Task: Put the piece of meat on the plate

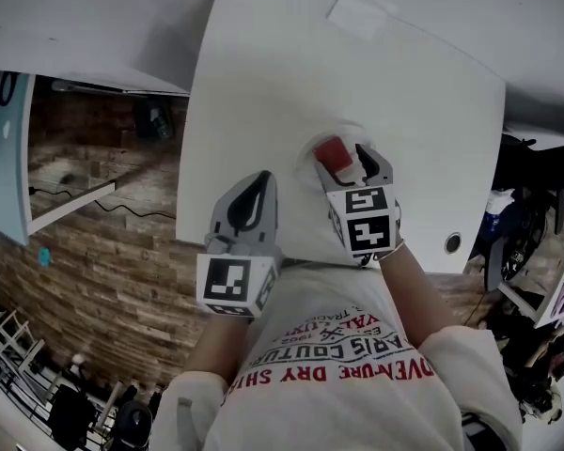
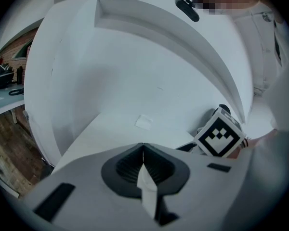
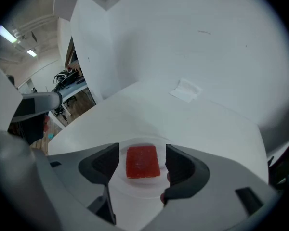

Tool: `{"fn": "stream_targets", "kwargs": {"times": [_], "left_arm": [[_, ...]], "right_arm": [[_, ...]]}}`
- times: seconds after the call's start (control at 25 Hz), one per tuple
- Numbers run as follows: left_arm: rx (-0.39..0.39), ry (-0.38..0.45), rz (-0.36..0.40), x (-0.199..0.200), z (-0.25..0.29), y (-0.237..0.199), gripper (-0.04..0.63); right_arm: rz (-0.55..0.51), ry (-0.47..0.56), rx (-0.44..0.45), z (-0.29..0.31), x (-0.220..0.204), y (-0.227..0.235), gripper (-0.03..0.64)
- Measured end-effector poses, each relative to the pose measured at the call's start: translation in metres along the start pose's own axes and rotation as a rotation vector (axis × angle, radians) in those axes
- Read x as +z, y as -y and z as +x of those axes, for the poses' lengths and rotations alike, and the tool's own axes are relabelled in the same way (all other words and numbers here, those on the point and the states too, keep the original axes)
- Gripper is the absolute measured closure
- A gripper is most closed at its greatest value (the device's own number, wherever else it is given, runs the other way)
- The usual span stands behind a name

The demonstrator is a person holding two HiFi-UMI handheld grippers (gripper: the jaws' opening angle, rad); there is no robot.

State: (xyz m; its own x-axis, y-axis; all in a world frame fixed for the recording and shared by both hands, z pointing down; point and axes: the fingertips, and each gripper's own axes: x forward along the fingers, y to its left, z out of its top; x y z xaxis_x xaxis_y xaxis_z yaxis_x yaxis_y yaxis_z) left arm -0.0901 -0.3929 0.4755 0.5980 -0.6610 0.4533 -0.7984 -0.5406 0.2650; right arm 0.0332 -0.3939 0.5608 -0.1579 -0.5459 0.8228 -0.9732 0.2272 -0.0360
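- Hovering, my right gripper held its jaws wide; the meat lay free between them on the plate.
- A careless dip could have knocked it off.

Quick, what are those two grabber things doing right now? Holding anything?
Left gripper: shut, holding nothing.
Right gripper: open, either side of the piece of meat lying on the plate, not gripping it.

Red meat, white plate, white table, grey right tool
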Motion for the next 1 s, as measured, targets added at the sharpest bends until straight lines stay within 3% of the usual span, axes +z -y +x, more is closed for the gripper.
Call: {"fn": "stream_targets", "kwargs": {"times": [0.12, 0.24, 0.36, 0.72, 0.88, 1.0], "left_arm": [[-0.011, 0.013, 0.016, 0.008, -0.009, 0.009, 0.588], [-0.025, 0.031, 0.04, 0.018, -0.017, 0.02, 0.589], [-0.044, 0.054, 0.066, 0.026, -0.024, 0.031, 0.588], [-0.074, 0.148, 0.17, 0.064, -0.047, 0.049, 0.588], [-0.088, 0.205, 0.202, 0.087, -0.059, 0.06, 0.588], [-0.111, 0.252, 0.233, 0.104, -0.064, 0.074, 0.588]], "right_arm": [[0.001, 0.035, -0.007, -0.02, 0.006, 0.0, 0.331], [0.036, 0.075, -0.075, -0.041, 0.012, 0.011, 0.544], [0.075, 0.131, -0.106, -0.06, 0.019, 0.018, 0.595], [0.124, 0.367, -0.082, -0.129, 0.041, 0.012, 0.604], [0.139, 0.527, -0.053, -0.168, 0.057, 0.009, 0.604], [0.103, 0.597, -0.094, -0.193, 0.068, 0.011, 0.604]]}}
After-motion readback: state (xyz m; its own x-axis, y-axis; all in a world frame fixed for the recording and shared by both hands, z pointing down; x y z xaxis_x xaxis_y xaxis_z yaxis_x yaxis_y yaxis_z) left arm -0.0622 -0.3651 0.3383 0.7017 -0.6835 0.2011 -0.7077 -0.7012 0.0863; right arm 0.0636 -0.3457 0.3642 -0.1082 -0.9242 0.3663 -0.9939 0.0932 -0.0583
